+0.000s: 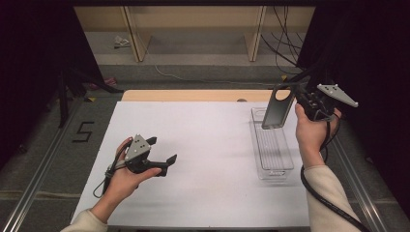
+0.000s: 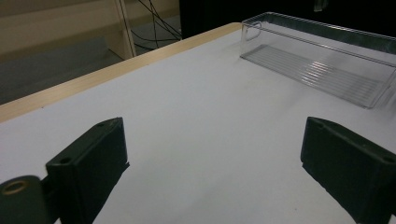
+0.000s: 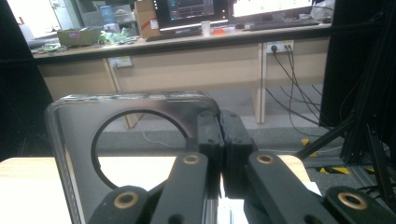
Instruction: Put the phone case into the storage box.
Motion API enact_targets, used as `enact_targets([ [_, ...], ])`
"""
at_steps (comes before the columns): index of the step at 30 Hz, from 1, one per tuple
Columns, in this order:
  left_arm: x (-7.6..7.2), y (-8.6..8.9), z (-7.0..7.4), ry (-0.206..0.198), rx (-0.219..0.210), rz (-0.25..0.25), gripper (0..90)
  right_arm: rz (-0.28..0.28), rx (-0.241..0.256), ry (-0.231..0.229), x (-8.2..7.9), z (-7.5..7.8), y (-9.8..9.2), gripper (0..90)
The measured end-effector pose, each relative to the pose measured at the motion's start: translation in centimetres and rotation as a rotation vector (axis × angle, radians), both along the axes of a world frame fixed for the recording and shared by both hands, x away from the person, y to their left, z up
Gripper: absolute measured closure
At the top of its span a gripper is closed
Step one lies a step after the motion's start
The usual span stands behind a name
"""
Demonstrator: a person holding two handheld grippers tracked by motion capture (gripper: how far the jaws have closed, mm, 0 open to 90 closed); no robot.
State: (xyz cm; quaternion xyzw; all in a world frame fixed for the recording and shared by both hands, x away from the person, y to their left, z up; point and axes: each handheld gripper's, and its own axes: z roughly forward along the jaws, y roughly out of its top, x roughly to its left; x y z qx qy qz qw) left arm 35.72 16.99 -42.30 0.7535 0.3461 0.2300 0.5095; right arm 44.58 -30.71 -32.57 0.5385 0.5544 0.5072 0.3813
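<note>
Right gripper clamps dark plate.

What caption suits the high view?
Right gripper lifts a dark flat panel with a round hole above a clear plastic tray.

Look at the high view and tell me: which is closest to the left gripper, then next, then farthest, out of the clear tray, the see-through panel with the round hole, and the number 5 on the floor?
1. The number 5, on the floor to the left of the left gripper.
2. The clear tray, lying on the table to the right.
3. The see-through panel, held up by the right gripper above the tray's far end.
</note>
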Motion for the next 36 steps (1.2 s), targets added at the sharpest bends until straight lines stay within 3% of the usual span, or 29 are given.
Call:
enact_targets([
  [36,0.0,0.1,0.1,-0.004,-0.010,0.004,6.7,0.007,-0.016,0.015,2.1,-0.6,0.7,88.3],
])
